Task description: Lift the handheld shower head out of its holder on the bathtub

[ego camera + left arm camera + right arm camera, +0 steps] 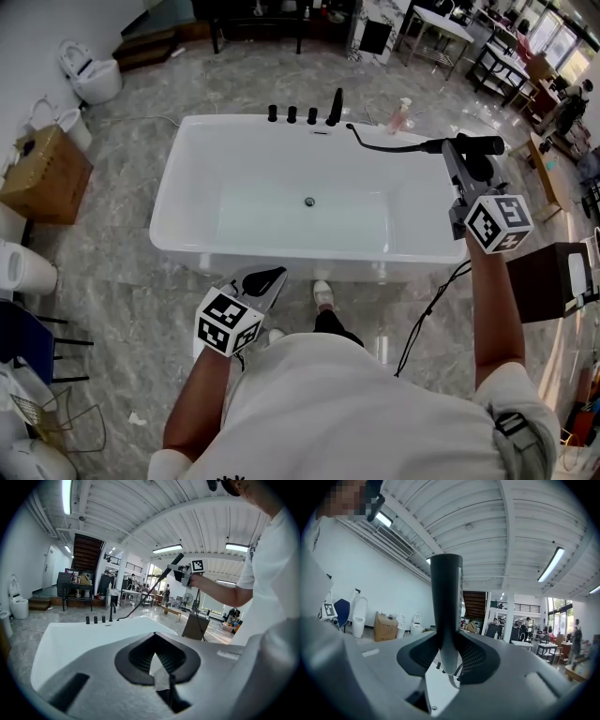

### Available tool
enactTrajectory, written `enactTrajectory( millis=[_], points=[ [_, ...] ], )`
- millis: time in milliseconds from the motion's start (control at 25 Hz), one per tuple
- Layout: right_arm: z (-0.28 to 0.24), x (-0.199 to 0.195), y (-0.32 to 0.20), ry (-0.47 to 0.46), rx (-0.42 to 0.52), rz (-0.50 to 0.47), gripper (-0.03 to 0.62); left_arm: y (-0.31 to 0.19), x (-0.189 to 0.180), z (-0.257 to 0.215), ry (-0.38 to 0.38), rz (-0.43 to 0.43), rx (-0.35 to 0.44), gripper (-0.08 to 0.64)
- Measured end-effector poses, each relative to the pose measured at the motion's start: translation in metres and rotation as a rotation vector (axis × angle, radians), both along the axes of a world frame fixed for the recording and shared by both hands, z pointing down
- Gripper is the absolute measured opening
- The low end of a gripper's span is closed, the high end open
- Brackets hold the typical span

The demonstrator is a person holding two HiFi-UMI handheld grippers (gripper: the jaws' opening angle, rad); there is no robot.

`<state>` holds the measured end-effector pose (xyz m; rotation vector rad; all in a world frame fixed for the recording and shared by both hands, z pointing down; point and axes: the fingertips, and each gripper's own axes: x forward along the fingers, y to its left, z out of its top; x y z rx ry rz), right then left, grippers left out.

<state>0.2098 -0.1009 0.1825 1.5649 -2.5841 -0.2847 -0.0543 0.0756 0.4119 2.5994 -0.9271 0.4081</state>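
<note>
Two grippers inspected: we find the right gripper (457, 155) clamped on the black cylindrical handheld shower head (483, 145), upper right, above the white bathtub (187, 178) rim; left gripper (266, 278), lower centre, closed and empty

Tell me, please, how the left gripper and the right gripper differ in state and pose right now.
The left gripper is shut on nothing; the right gripper is clamped on the black handheld shower head. The left gripper sits low, close to the person, before the near rim of the bathtub; the right gripper is held out high by the tub's right end. Both are grey and carry a marker cube.
</note>
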Motion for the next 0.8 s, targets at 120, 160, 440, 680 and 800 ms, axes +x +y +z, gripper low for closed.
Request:
enactTrajectory(
  millis=[120,160,440,680,800],
  points=[
    [-0.0029,-0.0024,0.0006,0.003,0.003,0.000,0.146,-0.0002,-0.0019,-0.0010,0.004,-0.002,0.001,0.008],
    [-0.0035,-0.0036,0.0006,0.004,0.004,-0.001,0.146,-0.0006,-0.0027,-0.0012,0.005,-0.002,0.002,0.008],
    [-0.0022,-0.0053,-0.0011,0.007,-0.002,-0.001,0.146,-0.0030,-0.0047,-0.0007,0.007,-0.002,-0.004,0.008],
    [0.0036,-0.0057,-0.0022,0.005,-0.010,-0.001,0.146,-0.0050,-0.0050,0.0033,0.008,0.001,-0.008,0.008],
    [0.0022,-0.0062,-0.0013,0.005,-0.008,-0.001,0.146,-0.0044,-0.0058,0.0026,0.009,0.002,-0.007,0.008]
  ],
)
